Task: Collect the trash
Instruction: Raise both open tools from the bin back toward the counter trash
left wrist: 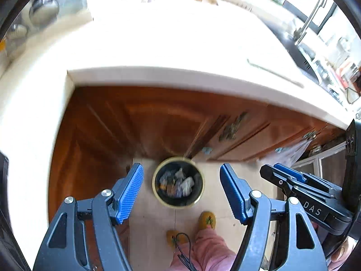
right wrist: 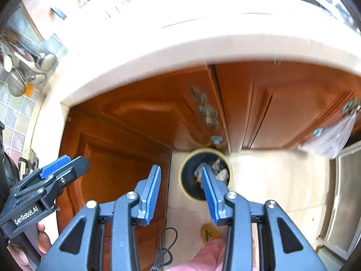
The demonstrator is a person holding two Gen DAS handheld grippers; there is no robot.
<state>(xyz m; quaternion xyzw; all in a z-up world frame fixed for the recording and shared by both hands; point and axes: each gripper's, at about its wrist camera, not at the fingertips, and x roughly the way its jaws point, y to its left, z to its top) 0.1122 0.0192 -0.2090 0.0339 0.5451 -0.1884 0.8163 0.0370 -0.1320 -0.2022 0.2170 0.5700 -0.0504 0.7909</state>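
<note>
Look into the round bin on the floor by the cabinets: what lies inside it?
The bin holds crumpled pale paper or wrappers and darker scraps with orange bits. Whatever lies beneath that heap is covered; in the right view one finger hides part of it.

One bin; two grippers; two slippers; one faucet.

Grey-blue grippers w/ blue ribbed fingers, silver screws; pink trousers, yellow slippers.

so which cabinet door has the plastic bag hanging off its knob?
The rightmost cabinet door, nearest the steel appliance: the clear plastic bag hangs there. The other doors' knobs are bare.
</note>
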